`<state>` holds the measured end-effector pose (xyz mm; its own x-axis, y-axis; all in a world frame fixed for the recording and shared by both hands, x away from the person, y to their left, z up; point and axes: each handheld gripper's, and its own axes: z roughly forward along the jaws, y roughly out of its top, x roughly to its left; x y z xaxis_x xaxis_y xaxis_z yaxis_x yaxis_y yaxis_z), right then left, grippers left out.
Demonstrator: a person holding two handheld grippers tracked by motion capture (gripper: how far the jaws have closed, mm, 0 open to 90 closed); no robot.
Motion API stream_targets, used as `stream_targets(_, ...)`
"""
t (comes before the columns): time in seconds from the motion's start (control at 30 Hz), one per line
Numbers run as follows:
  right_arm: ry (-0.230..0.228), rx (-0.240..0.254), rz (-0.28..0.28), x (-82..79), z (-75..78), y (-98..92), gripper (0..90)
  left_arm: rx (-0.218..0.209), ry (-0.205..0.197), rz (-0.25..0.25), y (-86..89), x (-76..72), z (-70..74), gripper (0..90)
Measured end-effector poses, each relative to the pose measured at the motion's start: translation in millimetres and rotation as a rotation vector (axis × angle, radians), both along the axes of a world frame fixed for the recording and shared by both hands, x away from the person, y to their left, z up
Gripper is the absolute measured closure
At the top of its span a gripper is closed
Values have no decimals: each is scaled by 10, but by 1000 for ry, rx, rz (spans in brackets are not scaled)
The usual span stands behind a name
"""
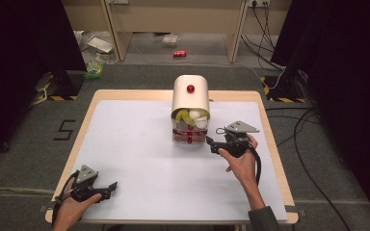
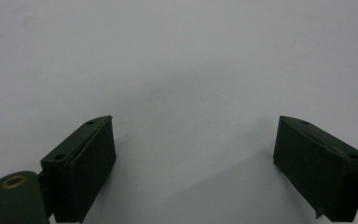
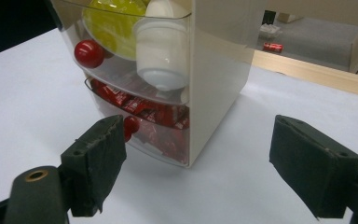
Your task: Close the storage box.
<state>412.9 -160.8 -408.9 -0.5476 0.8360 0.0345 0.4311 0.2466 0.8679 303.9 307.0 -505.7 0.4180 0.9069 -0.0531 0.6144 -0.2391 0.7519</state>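
Cabinet stands just beyond right gripper's spread fingers.

A large dark figure "5" is marked on the grey floor left of the surface. The red packets in the lower drawer carry white print too small to read.

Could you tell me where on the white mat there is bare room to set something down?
The mat is bare left of the drawer cabinet, up to the left hand-held gripper at the near-left corner. A narrower bare strip runs along the near edge. It is crowded right of the cabinet, where the open right hand-held gripper sits.
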Motion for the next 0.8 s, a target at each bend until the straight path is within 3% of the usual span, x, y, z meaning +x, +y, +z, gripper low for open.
stream_targets(0.8, 6, 9, 12, -304, -44, -187, 184, -2, -1, 1, -1, -1, 0, 123)
